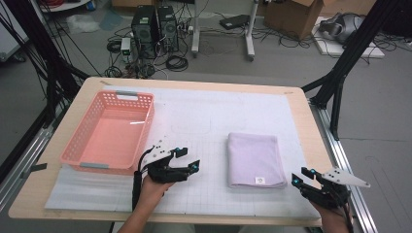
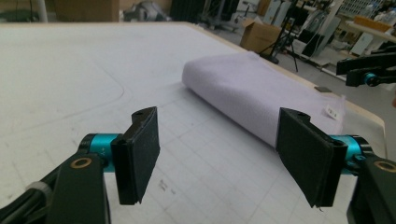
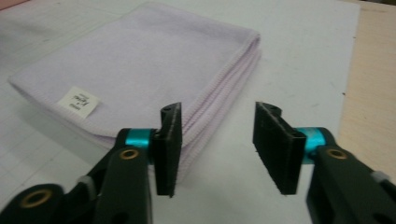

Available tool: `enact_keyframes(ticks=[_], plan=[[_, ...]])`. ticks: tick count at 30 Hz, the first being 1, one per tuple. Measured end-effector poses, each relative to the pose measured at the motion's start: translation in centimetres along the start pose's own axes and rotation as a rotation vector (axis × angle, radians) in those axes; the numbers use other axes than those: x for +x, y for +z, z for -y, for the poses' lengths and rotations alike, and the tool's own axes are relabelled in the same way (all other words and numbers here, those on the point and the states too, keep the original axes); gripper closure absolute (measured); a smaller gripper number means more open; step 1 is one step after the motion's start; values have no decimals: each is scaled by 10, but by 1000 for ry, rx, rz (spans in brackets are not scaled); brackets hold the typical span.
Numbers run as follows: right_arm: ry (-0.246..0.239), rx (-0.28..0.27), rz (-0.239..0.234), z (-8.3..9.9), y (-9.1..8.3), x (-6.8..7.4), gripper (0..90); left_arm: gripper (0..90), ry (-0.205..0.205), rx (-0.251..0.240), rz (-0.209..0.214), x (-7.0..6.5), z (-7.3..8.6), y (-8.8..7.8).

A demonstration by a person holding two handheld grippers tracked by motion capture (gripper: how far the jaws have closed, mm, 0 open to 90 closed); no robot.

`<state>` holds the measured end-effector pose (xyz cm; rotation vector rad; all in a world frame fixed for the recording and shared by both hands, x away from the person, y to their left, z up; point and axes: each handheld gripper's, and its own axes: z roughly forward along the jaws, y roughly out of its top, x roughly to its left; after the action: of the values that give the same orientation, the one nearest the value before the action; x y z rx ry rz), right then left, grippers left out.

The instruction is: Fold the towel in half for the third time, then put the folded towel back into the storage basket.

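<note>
A folded lilac towel point(image 1: 256, 159) with a small white label lies flat on the white grid mat point(image 1: 209, 121). Left of it my left gripper point(image 1: 187, 159) hovers over the mat, its jaws wide apart with nothing between them; from its own camera the towel point(image 2: 261, 95) lies ahead and to the right. My right gripper point(image 1: 302, 177) sits just off the towel's near right corner. In the right gripper view its pads point(image 3: 169, 147) stand apart beside the towel's point(image 3: 135, 65) layered edge, gripping nothing.
A pink plastic basket point(image 1: 77, 141) stands at the mat's left side, close behind my left hand. The wooden table edge point(image 1: 318, 145) runs just right of the right gripper. Black frame posts, computers, cables and boxes stand on the floor beyond the table.
</note>
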<state>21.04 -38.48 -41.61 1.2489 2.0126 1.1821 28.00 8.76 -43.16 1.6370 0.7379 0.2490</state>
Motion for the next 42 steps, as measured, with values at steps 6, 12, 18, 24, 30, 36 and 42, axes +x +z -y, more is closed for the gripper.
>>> enact_keyframes(ticks=[6,12,18,24,30,36,42], plan=[[-2,-1,44,0,0,-5,420,304,55,26,-1,-6,1,4],[14,-20,86,0,-1,-10,254,247,55,63,-36,-9,1,6],[12,-27,99,1,0,-13,208,233,48,63,-64,-9,1,5],[-2,-11,95,0,3,-9,208,245,37,58,-63,-7,1,3],[2,-11,95,0,5,-10,208,241,22,57,-63,-6,1,5],[11,-2,91,1,8,-11,208,238,26,88,-68,-3,3,11],[4,4,82,2,10,-10,209,239,17,71,-65,-4,-1,22]])
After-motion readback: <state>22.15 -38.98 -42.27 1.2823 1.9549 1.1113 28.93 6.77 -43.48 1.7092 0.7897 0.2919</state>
